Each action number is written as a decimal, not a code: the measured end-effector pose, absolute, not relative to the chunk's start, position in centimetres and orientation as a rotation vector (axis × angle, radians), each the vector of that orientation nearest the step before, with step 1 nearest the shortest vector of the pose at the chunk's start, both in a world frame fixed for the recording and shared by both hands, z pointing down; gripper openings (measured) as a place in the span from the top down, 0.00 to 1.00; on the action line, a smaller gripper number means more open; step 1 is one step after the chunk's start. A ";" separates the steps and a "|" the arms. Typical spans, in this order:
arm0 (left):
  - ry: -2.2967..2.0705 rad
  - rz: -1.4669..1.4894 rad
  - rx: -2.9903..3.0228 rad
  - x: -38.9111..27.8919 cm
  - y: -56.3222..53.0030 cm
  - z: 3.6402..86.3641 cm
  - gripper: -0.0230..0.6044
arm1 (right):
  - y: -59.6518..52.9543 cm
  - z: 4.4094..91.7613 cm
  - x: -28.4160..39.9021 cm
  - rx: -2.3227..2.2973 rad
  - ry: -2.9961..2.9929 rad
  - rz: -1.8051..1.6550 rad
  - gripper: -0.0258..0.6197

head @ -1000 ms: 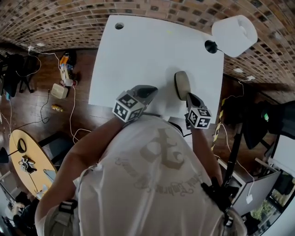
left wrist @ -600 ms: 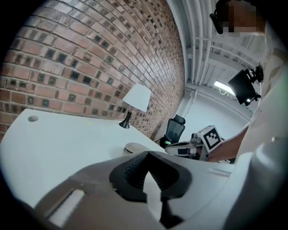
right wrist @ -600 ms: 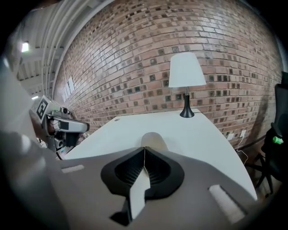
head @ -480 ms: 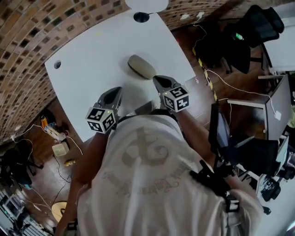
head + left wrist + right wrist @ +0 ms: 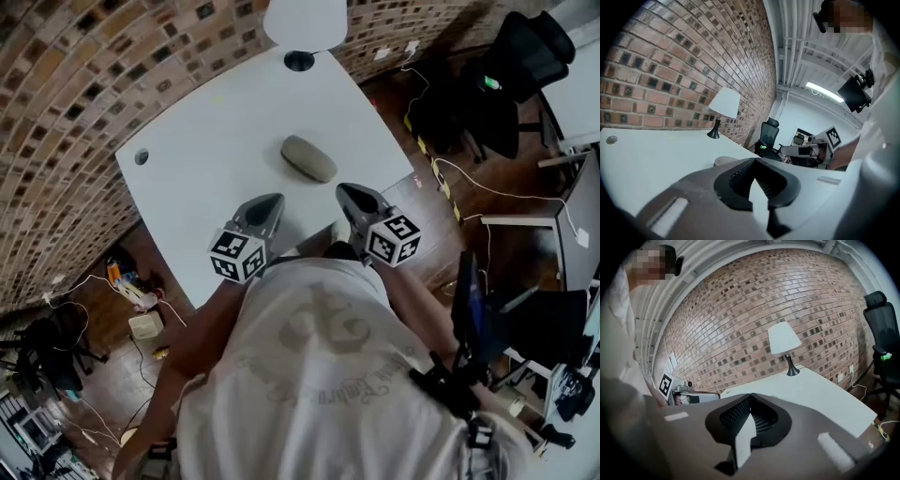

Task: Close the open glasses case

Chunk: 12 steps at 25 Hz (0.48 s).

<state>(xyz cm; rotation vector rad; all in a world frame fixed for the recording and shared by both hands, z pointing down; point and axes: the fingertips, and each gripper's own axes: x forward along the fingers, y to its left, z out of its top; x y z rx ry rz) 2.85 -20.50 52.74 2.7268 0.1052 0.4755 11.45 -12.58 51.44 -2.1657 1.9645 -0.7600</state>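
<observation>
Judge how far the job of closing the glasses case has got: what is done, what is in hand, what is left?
Done: the glasses case lies shut, a smooth oval on the table. In hand: nothing; the left gripper and right gripper are both shut, empty and clear of it. Left: seemingly nothing.

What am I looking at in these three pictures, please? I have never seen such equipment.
No robot here: a person holds a two-jaw tool in each hand. One picture comes from a camera on the person's head, looking down: it shows the left tool and the right tool near the table's edge. The other two come from cameras riding on each tool, looking along its jaws. On the white table lies a grey glasses case, closed; a lamp stands at the far edge. Both tools have their jaws together and hold nothing.
</observation>
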 end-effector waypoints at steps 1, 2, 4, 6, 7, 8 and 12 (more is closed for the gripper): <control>0.112 0.475 2.732 2.9 -20.2 52.7 0.95 | -12.4 51.4 11.4 -2.161 1.959 -0.757 0.95; 0.121 0.477 2.737 2.9 -19.9 52.7 0.95 | -12.2 51.5 11.3 -2.161 1.957 -0.755 0.95; 0.137 0.486 2.741 2.6 -19.4 52.8 0.95 | -11.9 51.8 11.1 -2.174 1.958 -0.755 0.95; 0.149 0.499 2.741 2.1 -19.1 53.2 0.95 | -11.9 52.0 10.6 -2.186 1.967 -0.754 0.95; 0.153 0.504 2.740 1.8 -19.0 53.3 0.95 | -11.9 52.1 10.2 -2.186 1.975 -0.752 0.95; 0.155 0.507 2.738 1.5 -18.9 53.5 0.95 | -12.0 52.2 9.8 -2.184 1.982 -0.749 0.95; 0.145 0.491 2.732 0.8 -19.2 53.4 0.95 | -12.0 52.5 8.7 -2.182 1.991 -0.764 0.95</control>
